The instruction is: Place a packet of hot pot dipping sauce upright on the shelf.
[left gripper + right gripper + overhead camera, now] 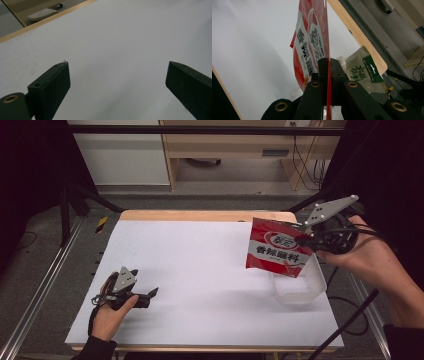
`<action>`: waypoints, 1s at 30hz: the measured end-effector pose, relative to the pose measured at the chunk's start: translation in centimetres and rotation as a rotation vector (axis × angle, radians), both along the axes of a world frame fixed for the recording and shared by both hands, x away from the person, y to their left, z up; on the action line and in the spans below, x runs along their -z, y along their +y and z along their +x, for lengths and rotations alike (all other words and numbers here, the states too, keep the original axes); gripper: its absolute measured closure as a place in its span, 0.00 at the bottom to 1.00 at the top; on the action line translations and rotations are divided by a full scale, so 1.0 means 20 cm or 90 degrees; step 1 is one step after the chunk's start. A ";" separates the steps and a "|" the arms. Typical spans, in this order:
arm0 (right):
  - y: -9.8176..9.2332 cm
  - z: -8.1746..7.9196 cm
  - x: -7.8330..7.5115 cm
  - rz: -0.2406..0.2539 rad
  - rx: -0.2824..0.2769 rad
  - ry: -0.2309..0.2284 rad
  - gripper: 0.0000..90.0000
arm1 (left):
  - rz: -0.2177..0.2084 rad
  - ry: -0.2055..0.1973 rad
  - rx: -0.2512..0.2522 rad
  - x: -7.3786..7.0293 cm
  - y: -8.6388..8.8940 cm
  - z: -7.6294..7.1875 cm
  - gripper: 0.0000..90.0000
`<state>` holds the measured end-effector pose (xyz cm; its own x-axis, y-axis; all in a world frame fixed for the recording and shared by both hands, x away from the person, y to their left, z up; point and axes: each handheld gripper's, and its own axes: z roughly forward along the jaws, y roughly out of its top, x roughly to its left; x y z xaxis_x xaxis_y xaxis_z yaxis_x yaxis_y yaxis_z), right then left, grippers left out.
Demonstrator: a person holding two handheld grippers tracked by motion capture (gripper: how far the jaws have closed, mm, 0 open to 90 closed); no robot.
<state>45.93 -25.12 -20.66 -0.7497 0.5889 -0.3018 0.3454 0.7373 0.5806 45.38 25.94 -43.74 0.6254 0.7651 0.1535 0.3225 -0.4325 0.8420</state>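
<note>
The right gripper point(305, 234) is clenched on a red packet point(276, 249), hanging above a clear tub point(300, 289) at the table's point(200, 250) right edge; the right gripper view shows a green pouch point(362, 72) in the tub. The left gripper point(150, 295) rests on the table, jaws apart, grasping nothing.
</note>
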 end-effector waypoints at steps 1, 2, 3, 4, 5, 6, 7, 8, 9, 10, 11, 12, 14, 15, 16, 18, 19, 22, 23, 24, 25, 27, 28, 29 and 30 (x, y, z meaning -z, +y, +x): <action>-0.02 0.00 0.01 0.001 0.002 -0.001 1.00 | 0.000 0.000 0.000 0.00 0.00 0.00 0.06; -0.03 0.00 0.02 0.003 0.006 -0.001 1.00 | 0.004 0.001 0.001 0.00 0.00 0.00 0.06; -0.05 -0.01 0.03 0.000 0.009 -0.002 1.00 | 0.006 0.001 0.001 0.00 0.00 0.00 0.06; -0.06 -0.01 0.03 0.002 0.012 -0.001 1.00 | 0.007 0.002 0.000 0.00 0.00 0.01 0.06; -0.08 -0.01 0.04 0.000 0.014 0.001 1.00 | 0.005 0.002 0.000 0.00 0.00 0.01 0.06; -0.09 -0.01 0.05 0.001 0.017 0.003 1.00 | 0.005 0.002 0.000 0.00 0.00 0.00 0.06; -0.11 -0.01 0.06 -0.001 0.021 0.004 1.00 | 0.008 0.002 0.001 0.00 0.00 0.00 0.06; -0.12 -0.01 0.07 0.002 0.023 0.007 1.00 | 0.008 0.001 0.001 0.00 0.00 0.00 0.06; -0.14 -0.01 0.07 0.002 0.027 0.006 1.00 | 0.008 0.001 0.001 0.00 0.00 0.00 0.06; -0.16 -0.01 0.08 0.004 0.033 0.008 1.00 | 0.008 0.001 0.002 0.00 0.00 0.00 0.06; -0.17 -0.01 0.08 0.007 0.037 0.008 1.00 | 0.008 0.002 0.002 0.00 0.00 0.00 0.06; -0.19 -0.01 0.09 0.007 0.043 0.009 1.00 | 0.006 0.002 0.000 0.01 0.00 0.00 0.06; -0.22 -0.01 0.10 0.012 0.052 0.013 1.00 | 0.007 0.001 0.001 0.00 0.00 0.00 0.06; -0.24 -0.01 0.11 0.013 0.055 0.017 1.00 | 0.007 0.001 0.001 0.00 0.00 0.00 0.06; -0.25 -0.01 0.11 0.012 0.057 0.019 1.00 | 0.005 0.001 0.000 0.00 0.00 0.01 0.06; -0.28 0.00 0.13 0.012 0.067 0.023 1.00 | 0.005 0.001 0.000 0.00 0.00 0.01 0.06; -0.29 0.00 0.13 0.013 0.070 0.025 1.00 | 0.005 0.001 0.000 0.00 0.00 0.01 0.06; -0.33 0.00 0.16 0.015 0.079 0.030 1.00 | 0.005 0.001 0.001 0.00 0.00 0.01 0.06; -0.35 0.00 0.16 0.016 0.084 0.032 1.00 | 0.006 0.001 0.001 0.00 0.00 0.01 0.06; -0.36 0.00 0.17 0.017 0.086 0.034 1.00 | 0.006 0.002 0.001 0.00 0.00 0.01 0.06; -0.37 0.00 0.18 0.015 0.089 0.037 1.00 | 0.006 0.002 0.001 0.01 0.00 0.01 0.06; -0.38 -0.01 0.20 0.015 0.093 0.041 1.00 | 0.004 0.003 0.000 0.01 0.00 0.01 0.05; -0.39 0.00 0.21 0.017 0.096 0.042 1.00 | 0.004 0.004 0.000 0.01 0.00 0.01 0.05; -0.40 0.00 0.21 0.020 0.097 0.046 1.00 | 0.004 0.004 0.000 0.01 0.00 0.01 0.05; -0.40 0.00 0.22 0.021 0.095 0.047 1.00 | 0.004 0.004 0.000 0.01 0.00 0.01 0.05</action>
<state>45.96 -33.22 -25.12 -0.6730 0.7038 -0.2274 0.4919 0.6555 0.5730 45.49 25.96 -43.86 0.6265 0.7638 0.1551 0.3272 -0.4384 0.8371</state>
